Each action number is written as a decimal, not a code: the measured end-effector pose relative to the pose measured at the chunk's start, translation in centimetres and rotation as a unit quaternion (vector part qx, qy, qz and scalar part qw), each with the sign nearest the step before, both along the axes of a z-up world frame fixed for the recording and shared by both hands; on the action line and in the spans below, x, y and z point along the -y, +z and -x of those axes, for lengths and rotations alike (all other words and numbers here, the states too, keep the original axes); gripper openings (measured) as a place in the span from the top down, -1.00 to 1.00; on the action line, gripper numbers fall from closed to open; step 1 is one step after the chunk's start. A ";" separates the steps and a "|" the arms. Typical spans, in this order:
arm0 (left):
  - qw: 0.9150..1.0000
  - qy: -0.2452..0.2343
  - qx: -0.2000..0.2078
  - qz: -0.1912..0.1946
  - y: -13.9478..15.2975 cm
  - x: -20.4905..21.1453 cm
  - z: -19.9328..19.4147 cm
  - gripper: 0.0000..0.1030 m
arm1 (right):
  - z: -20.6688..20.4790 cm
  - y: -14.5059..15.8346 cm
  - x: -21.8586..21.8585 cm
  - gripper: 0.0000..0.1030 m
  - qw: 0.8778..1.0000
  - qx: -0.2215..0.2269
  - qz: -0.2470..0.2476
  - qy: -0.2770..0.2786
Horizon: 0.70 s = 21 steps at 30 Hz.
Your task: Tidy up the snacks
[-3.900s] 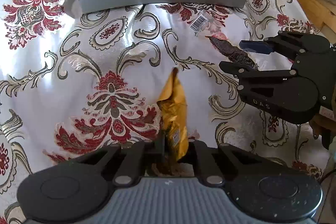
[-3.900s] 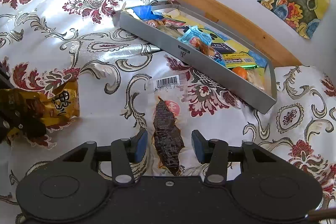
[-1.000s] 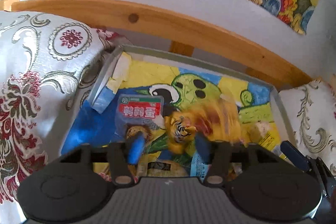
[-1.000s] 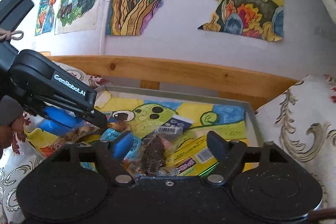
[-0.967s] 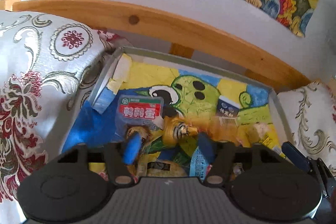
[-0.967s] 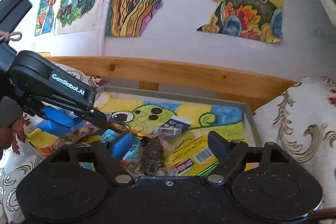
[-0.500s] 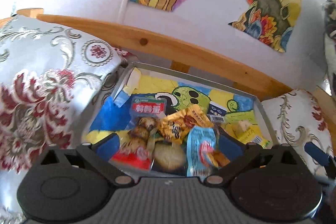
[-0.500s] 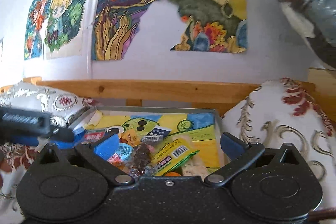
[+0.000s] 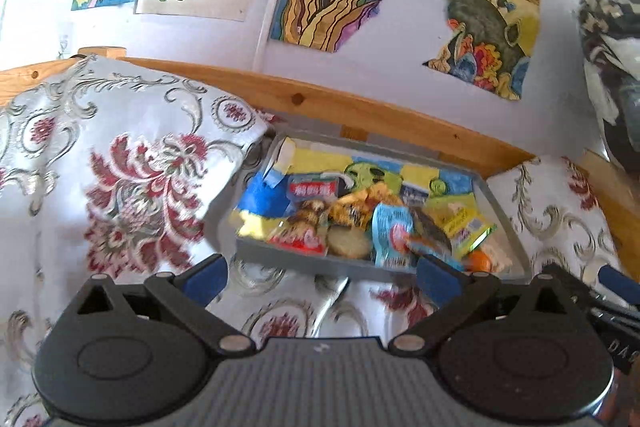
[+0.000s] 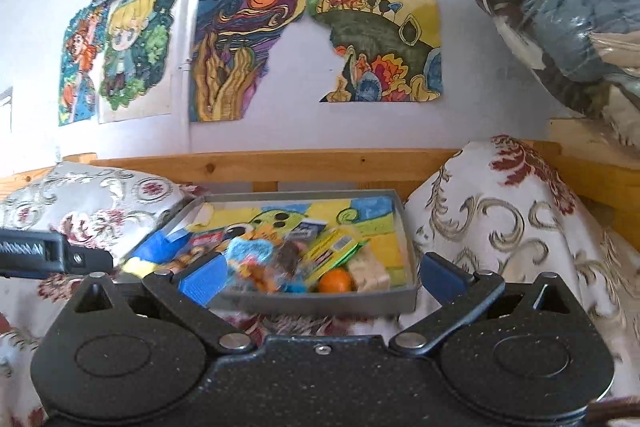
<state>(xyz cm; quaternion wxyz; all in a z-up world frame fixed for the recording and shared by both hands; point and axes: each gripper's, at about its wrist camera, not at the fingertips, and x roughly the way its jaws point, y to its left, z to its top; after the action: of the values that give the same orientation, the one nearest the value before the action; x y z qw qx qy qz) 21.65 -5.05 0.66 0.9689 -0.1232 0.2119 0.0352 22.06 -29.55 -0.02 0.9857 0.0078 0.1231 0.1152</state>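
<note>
A grey tray (image 9: 304,262) with a cartoon-printed floor holds several snack packets. Among them lie the gold packet (image 9: 352,207) and the dark brown meat strip (image 9: 434,233). In the right wrist view the same tray (image 10: 320,301) shows the gold packet (image 10: 266,233) and the dark strip (image 10: 290,259) in the pile. My left gripper (image 9: 322,277) is open and empty, back from the tray's near wall. My right gripper (image 10: 320,279) is open and empty too, just short of the tray. The left gripper's finger (image 10: 56,253) pokes in at the left of the right wrist view.
The tray rests on a floral white, red and gold cloth (image 9: 132,179) in front of a wooden rail (image 9: 360,111) and a wall with drawings. A small orange (image 10: 335,281) lies by the tray's near wall. A clear bag of clothes (image 10: 560,7) hangs at upper right.
Both packets have been let go into the tray. Both grippers opened wide and drew back from it, so more of the wall and cloth now shows.
</note>
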 end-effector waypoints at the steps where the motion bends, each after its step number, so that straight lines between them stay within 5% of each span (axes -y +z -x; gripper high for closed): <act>1: 1.000 0.000 -0.004 -0.003 -0.3 -0.1 0.6 -0.99 | 0.7 -0.1 0.0 -0.99 1.000 -0.001 -0.001 0.001; 11: 1.000 0.002 -0.029 0.012 -3.1 -1.9 6.3 -0.99 | 6.8 -0.7 -1.4 -0.99 0.999 -0.012 0.031 0.013; 21: 0.999 -0.026 -0.011 -0.020 -3.2 -2.1 9.9 -0.99 | 10.4 -0.9 -1.7 -0.99 0.999 -0.015 0.037 0.002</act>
<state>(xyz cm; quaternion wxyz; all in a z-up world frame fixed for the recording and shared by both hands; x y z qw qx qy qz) 11.71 -2.97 -2.49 0.9693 -0.0978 0.2250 0.0158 11.70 -27.89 -0.89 0.9831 -0.0268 0.1419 0.1121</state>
